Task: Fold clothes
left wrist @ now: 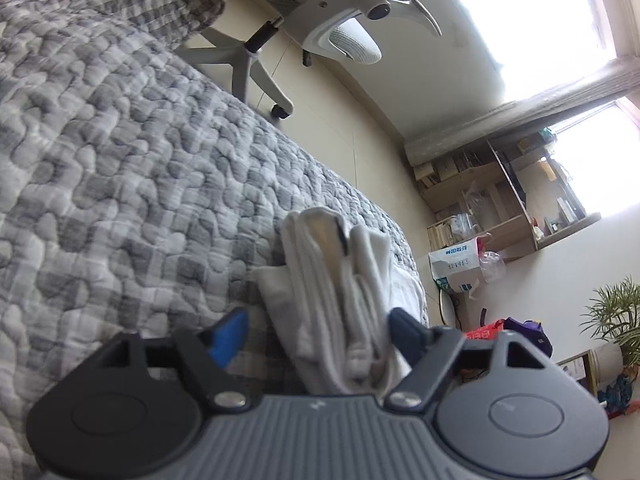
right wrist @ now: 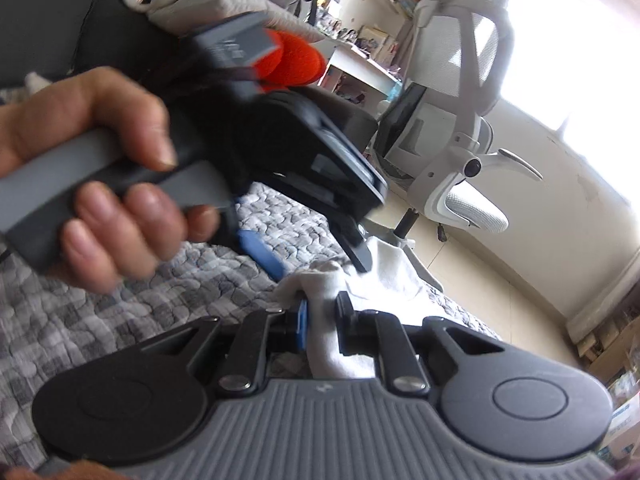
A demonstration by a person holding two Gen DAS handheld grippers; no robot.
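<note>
The white garment (left wrist: 352,300) lies bunched, not yet folded flat, near the bed's (left wrist: 120,160) right edge, pinched by the nearly closed right gripper (right wrist: 322,326), while the left gripper (left wrist: 316,334) straddles it wide open, so most folding remains.

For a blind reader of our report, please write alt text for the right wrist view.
The right gripper pinches a bunched white cloth garment over a grey checked quilted bedspread. A hand holds the left gripper, open above the cloth; a white mesh office chair stands behind.
</note>
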